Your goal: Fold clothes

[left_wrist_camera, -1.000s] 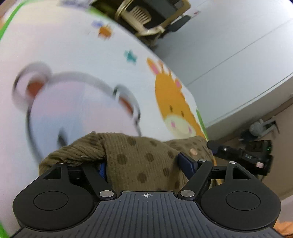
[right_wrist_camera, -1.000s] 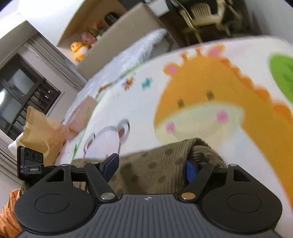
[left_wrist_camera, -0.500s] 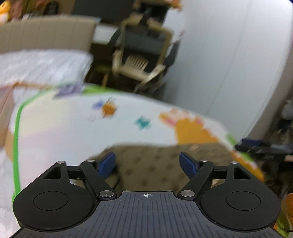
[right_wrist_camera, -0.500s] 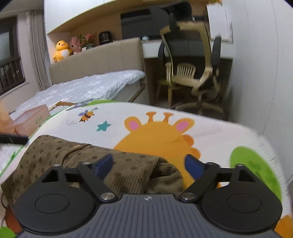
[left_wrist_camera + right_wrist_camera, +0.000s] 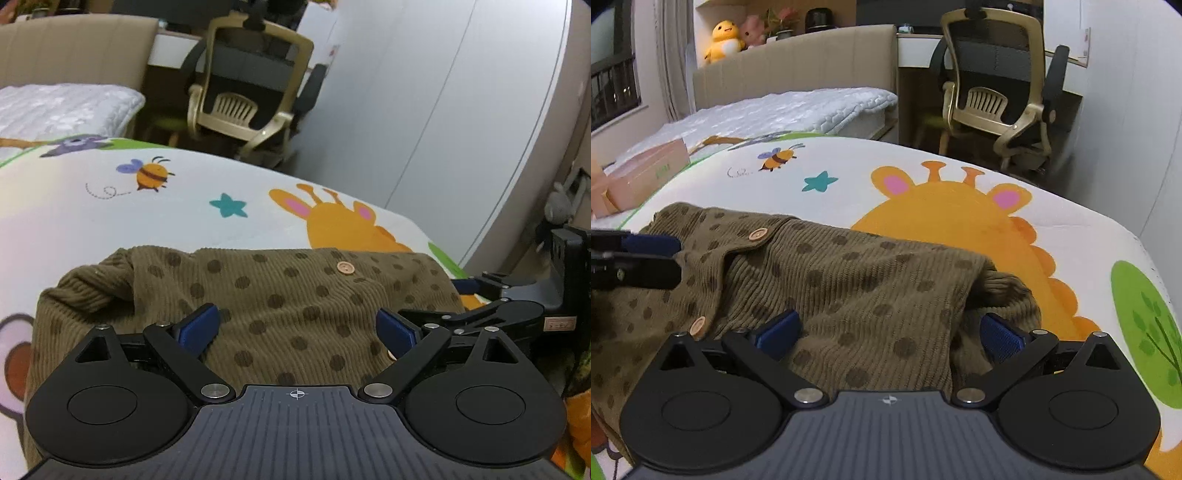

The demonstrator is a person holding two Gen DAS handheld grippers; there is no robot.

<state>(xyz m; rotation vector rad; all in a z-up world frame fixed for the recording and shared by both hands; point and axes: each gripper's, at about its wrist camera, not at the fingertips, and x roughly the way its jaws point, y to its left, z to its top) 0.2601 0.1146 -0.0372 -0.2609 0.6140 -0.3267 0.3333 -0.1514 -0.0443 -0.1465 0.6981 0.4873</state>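
Note:
A brown corduroy garment (image 5: 280, 302) with dark dots and wooden buttons lies folded on a cartoon play mat (image 5: 147, 206). It also shows in the right wrist view (image 5: 857, 280). My left gripper (image 5: 299, 328) is open, its blue pads wide apart just above the garment's near left part. My right gripper (image 5: 890, 332) is open above the garment's right part, next to a ribbed sleeve (image 5: 1008, 291). The right gripper shows in the left wrist view (image 5: 517, 306) at the garment's right edge. The left gripper shows in the right wrist view (image 5: 635, 258).
An office chair (image 5: 1001, 96) stands behind the mat by a white wardrobe wall (image 5: 443, 110). A bed (image 5: 783, 107) with a beige headboard lies at the back left. Pink boxes (image 5: 646, 173) sit at the mat's left edge. Orange cloth (image 5: 580, 417) is at the lower right.
Both grippers have let go of the garment, opened and tilted up from facing down at the mat. The garment now lies flat and folded on the mat.

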